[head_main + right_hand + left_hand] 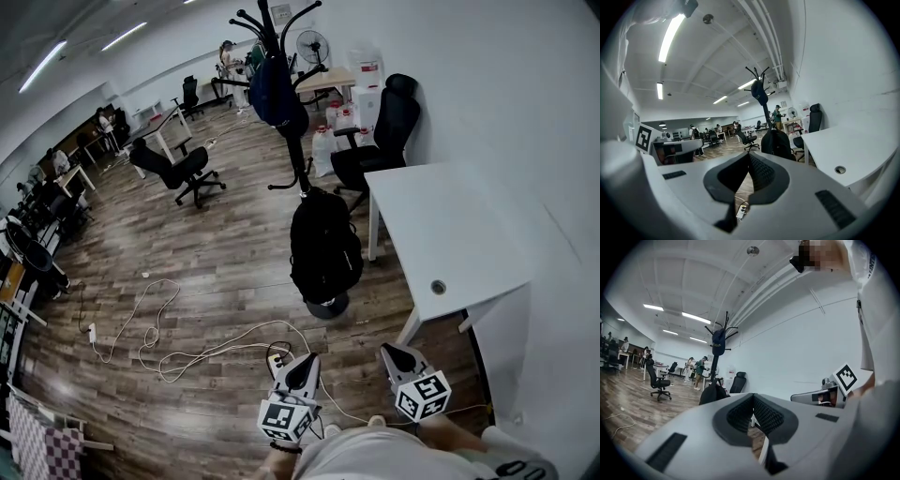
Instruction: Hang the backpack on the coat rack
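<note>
The black backpack (323,246) sits low against the coat rack's pole (298,155), just above the round base (328,306); whether a hook carries it I cannot tell. A dark blue bag (277,94) hangs on the upper hooks. My left gripper (302,367) and right gripper (398,356) are side by side near the bottom of the head view, well short of the backpack, both shut and empty. The left gripper view has the backpack (712,392) beyond the closed left gripper (753,401). In the right gripper view the backpack (777,143) lies past the closed right gripper (749,161).
A white desk (450,244) stands to the right of the rack, with a black office chair (380,131) behind it. Another chair (178,171) is at the left. White cables (187,352) and a power strip (277,359) lie on the wooden floor before me. People work far back.
</note>
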Motion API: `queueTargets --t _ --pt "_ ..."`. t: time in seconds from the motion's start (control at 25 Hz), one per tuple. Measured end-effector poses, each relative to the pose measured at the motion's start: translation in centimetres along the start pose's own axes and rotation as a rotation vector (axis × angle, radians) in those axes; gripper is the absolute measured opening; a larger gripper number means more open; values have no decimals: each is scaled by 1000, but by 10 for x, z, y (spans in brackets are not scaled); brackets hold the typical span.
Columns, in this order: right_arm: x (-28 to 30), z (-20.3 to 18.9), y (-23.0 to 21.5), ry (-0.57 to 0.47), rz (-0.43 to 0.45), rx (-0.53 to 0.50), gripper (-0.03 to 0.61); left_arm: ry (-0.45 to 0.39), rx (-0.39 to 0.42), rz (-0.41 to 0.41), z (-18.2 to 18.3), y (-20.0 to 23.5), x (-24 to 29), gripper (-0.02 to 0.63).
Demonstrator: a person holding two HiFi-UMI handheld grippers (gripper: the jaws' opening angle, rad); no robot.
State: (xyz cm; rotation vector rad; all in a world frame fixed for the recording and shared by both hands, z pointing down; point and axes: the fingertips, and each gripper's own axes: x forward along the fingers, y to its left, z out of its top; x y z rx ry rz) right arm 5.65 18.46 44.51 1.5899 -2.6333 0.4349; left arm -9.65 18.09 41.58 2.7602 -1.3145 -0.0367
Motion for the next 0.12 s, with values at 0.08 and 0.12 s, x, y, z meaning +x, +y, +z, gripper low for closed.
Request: queueTargets --t 0.08,0.12 --pt "-2 -2 -1 4 -6 2 14 -2 2 5 1 2 -2 8" --pt "-3 -3 -1 5 -9 2 14 -3 4 7 2 4 -4 8"
